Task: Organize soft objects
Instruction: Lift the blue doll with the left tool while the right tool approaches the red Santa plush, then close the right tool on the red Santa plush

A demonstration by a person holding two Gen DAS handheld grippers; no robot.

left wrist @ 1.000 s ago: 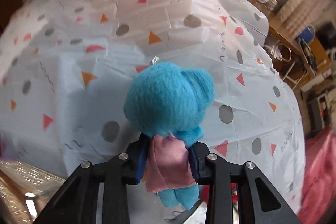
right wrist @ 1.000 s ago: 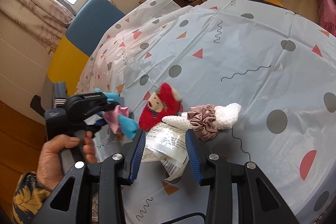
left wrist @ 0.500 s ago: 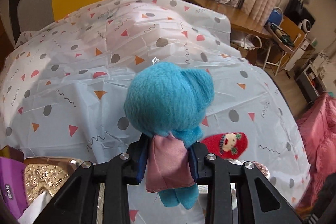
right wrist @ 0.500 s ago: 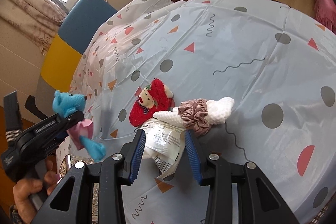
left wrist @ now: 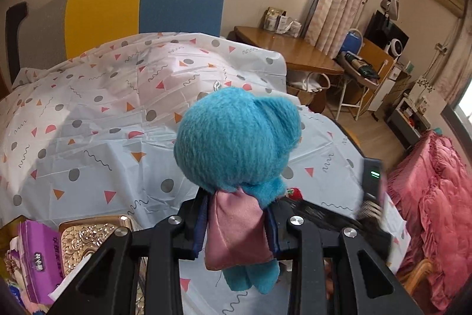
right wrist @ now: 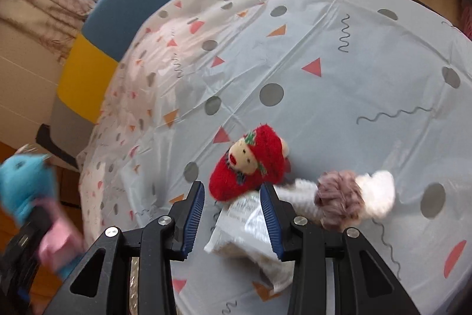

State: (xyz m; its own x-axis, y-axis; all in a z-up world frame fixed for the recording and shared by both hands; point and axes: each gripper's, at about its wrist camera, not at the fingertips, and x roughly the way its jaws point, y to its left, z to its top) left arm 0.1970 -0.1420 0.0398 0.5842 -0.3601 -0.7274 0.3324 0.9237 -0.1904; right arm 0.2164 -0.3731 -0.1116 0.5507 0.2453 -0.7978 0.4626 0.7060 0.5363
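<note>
The left gripper point(left wrist: 236, 229) pinches the light, squashy blue plush point(left wrist: 236, 143) by its pink-clad body above the table's near edge, while the right gripper point(right wrist: 233, 214) hangs spread near the red plush point(right wrist: 250, 164).

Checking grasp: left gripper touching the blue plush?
Touching. Left wrist view: left gripper pads clamp the blue plush at its pink cloth, no gap.

Ahead of right tool point(right wrist: 233, 214): red doll point(right wrist: 250, 164), white packet point(right wrist: 250, 229), scrunchie point(right wrist: 339, 194) on white plush point(right wrist: 374, 191), all crowded together.
Far tabletop point(right wrist: 354, 49): bare cloth, open passage.
Left tool point(left wrist: 236, 226): blue plush point(left wrist: 236, 138) fills its jaws, blocks forward view.
Left near edge: gold box point(left wrist: 85, 235), purple pack point(left wrist: 38, 256).
</note>
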